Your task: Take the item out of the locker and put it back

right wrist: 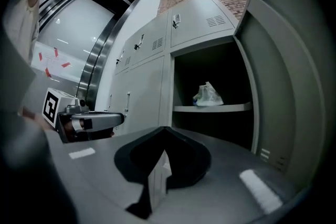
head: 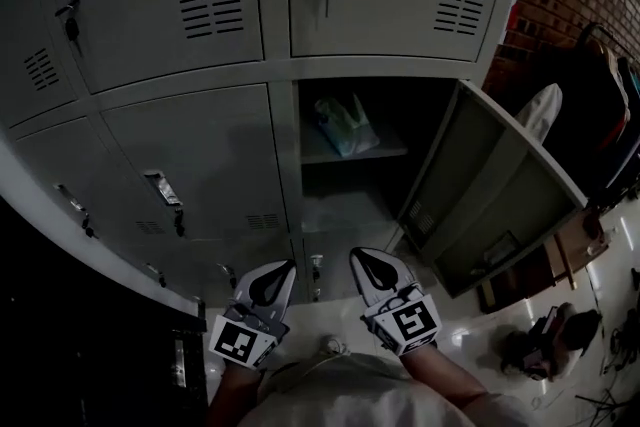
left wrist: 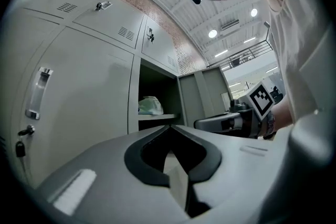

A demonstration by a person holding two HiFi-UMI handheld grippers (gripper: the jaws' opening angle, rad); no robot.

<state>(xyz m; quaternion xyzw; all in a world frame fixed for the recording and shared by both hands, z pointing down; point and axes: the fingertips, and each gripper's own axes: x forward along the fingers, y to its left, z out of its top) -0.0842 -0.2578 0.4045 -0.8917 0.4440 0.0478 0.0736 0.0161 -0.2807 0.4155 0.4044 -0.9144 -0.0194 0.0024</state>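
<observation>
Both the left gripper (head: 288,267) and right gripper (head: 356,255) sit clenched and empty at bottom centre. The crumpled plastic bag (head: 345,125) lies well above their jaws, at centre frame, on the shelf (head: 385,153) of the open locker (head: 490,185).

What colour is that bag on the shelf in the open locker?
The bag is pale whitish green and looks slightly see-through. The head view shows it best.

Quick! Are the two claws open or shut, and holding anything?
Left claw: shut, holding nothing.
Right claw: shut, holding nothing.
</observation>
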